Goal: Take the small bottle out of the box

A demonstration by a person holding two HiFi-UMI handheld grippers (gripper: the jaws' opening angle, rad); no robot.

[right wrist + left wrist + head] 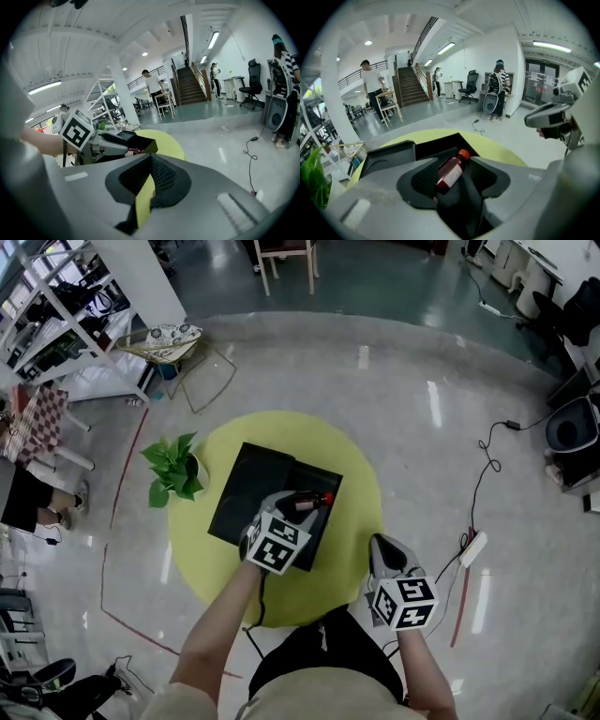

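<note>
Yellow table (361, 488): my L gripper (457, 180) gapes around small bottle (451, 172) in box (242, 493), not pinching; R gripper (149, 176) closed, empty.

I angle my left gripper (298, 504) downward, jaws spread wide. My right gripper (384, 547) hovers alongside, jaws together and empty.

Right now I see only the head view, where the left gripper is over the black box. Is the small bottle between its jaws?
Observer: Yes. The left gripper has its jaws apart, and the small bottle lies between them.
Operator: Does it have a label?
Observer: Yes, a white label on its side.
Operator: And the right gripper?
Observer: The right gripper holds nothing; only the yellow table shows between its jaws.
</note>
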